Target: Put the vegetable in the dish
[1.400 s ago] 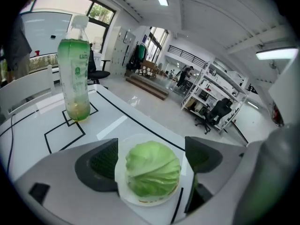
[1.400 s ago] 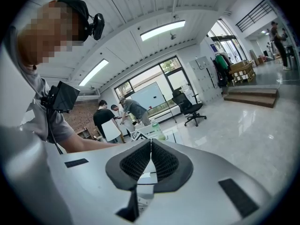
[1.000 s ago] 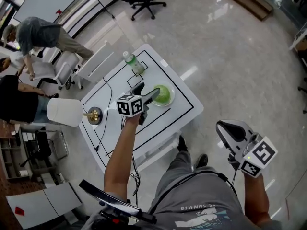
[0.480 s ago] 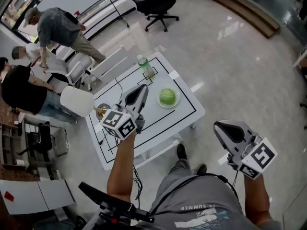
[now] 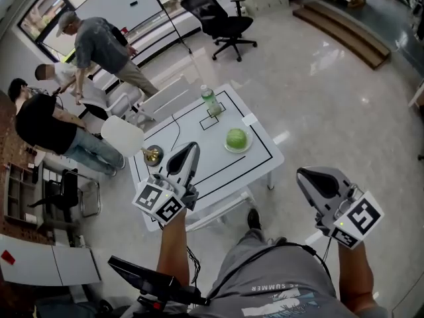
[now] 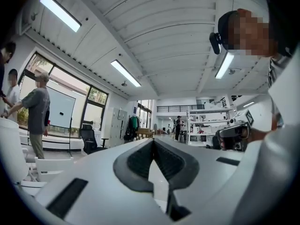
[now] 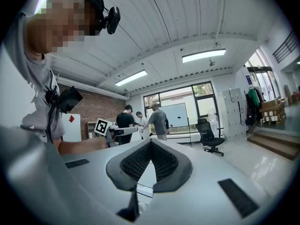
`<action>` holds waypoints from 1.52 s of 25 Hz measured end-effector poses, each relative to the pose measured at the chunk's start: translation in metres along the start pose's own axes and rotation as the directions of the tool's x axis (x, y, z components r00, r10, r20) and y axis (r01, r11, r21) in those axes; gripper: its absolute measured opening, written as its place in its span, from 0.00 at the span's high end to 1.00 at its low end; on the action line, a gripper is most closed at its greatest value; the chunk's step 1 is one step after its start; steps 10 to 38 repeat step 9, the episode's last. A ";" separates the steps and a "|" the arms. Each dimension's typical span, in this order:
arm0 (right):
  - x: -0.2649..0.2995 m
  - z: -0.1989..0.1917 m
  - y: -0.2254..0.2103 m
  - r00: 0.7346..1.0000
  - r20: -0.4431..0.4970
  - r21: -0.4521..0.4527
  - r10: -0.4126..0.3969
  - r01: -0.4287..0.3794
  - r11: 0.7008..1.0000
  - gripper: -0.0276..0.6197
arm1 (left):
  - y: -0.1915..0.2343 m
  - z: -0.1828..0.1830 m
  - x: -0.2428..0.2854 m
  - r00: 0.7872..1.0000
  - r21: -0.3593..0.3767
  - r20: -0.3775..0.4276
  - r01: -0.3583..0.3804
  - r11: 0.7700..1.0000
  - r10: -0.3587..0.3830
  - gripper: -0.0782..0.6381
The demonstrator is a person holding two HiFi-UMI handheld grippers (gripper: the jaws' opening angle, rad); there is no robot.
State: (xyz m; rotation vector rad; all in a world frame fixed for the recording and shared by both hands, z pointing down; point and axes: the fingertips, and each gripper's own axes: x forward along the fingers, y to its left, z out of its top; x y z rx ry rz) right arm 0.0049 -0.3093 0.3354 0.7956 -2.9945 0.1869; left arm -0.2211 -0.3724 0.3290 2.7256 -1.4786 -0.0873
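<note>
The green vegetable (image 5: 236,138) sits in the dish (image 5: 246,149) toward the far right of the white worktop (image 5: 212,154). The left tool (image 5: 191,148) and the right tool (image 5: 309,175) are each pressed together on nothing, near the person and well apart from the dish. The placing looks done, so I judge no further grasp is needed.

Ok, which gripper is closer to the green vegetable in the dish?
Left. The left gripper shows over the table, left of the vegetable; the right gripper is farther off, beyond the table's near right corner, over the floor.
</note>
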 end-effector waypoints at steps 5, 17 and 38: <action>-0.029 0.011 0.020 1.000 0.019 -0.020 0.000 0.000 1.000 0.95 | -0.030 0.011 -0.026 1.000 0.008 0.011 -0.006 1.000 0.006 0.88; -0.046 0.013 0.036 1.000 0.027 -0.022 -0.009 0.010 1.000 0.95 | -0.049 0.023 -0.048 1.000 0.029 0.022 -0.003 1.000 0.002 0.88; -0.046 0.013 0.036 1.000 0.027 -0.022 -0.009 0.010 1.000 0.95 | -0.049 0.023 -0.048 1.000 0.029 0.022 -0.003 1.000 0.002 0.88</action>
